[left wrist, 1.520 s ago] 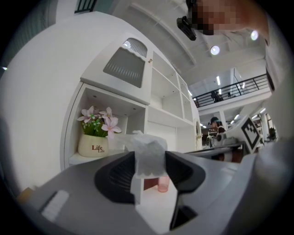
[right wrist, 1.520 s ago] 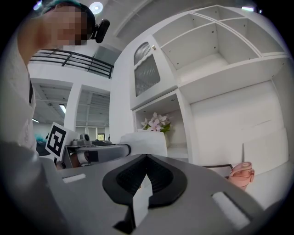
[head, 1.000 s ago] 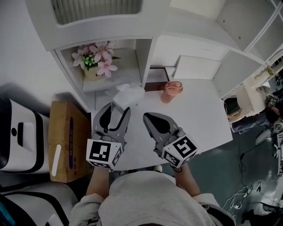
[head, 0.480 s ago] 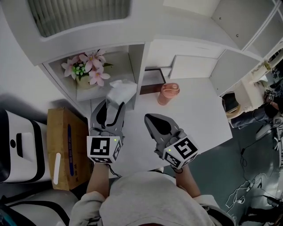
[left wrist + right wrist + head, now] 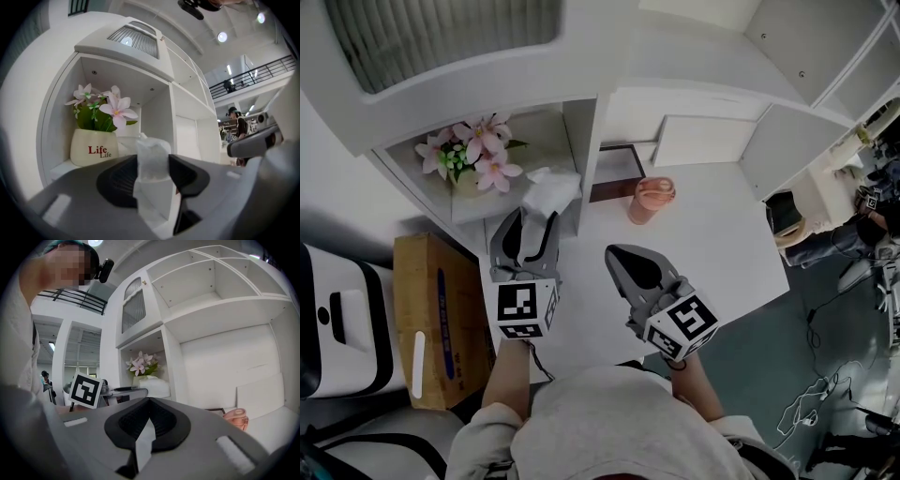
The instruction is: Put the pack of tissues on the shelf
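Note:
The pack of tissues (image 5: 551, 189), white and crinkly, is clamped between the jaws of my left gripper (image 5: 538, 223). Its far end reaches the front right corner of the shelf compartment (image 5: 487, 202). In the left gripper view the pack (image 5: 152, 157) stands upright between the dark pads (image 5: 117, 180), in front of the open compartment (image 5: 60, 168). My right gripper (image 5: 615, 253) hovers over the white tabletop to the right, shut with nothing in it. In the right gripper view its jaws (image 5: 149, 402) meet at the tips.
A white pot (image 5: 93, 147) marked "Life" with pink flowers (image 5: 473, 157) fills the left of the compartment. A pink cup (image 5: 652, 199) stands on the table (image 5: 722, 244) near the shelf's upright. A cardboard box (image 5: 427, 314) and a white appliance (image 5: 337, 323) sit lower left.
My left gripper has carried the pack forward and to the left, up to the flower compartment's opening. The right gripper has barely moved.

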{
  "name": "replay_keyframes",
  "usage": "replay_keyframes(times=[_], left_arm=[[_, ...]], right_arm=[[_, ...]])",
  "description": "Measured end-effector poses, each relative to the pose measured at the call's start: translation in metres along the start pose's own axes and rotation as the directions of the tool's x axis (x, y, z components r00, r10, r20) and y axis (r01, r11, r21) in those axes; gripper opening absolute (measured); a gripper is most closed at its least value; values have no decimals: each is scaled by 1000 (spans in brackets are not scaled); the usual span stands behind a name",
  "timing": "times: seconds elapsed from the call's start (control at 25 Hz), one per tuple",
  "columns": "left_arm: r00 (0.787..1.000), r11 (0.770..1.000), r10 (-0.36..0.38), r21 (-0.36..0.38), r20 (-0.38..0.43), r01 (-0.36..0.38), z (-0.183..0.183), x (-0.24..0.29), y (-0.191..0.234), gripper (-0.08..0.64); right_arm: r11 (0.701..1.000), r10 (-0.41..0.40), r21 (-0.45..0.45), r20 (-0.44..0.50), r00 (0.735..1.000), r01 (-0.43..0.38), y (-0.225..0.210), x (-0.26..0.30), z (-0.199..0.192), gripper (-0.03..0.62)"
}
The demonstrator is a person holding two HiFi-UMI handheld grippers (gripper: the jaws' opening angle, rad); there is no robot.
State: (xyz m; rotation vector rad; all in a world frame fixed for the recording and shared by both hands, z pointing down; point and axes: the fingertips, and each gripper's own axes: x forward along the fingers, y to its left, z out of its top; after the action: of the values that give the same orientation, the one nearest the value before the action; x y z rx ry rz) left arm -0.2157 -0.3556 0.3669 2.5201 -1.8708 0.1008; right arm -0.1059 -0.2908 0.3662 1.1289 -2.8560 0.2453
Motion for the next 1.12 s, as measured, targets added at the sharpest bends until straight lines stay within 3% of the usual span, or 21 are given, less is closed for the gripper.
replay_keyframes(times=[0.32,0.56,1.12], left_arm=[[999,999,24,-38,-24,-24,-2,22,7,199],[998,999,55,2,-34,-55,-5,36,12,199],[997,997,74,10,-29,-73,-6,45,17,233]], right_arm=[[1000,-20,5,-22,1000,20,-6,-7,-5,2],[999,-44,6,-33,998,44,-14,-17,-9,2],[999,-50,-3,-43,998,50,-17,-24,-8,2]])
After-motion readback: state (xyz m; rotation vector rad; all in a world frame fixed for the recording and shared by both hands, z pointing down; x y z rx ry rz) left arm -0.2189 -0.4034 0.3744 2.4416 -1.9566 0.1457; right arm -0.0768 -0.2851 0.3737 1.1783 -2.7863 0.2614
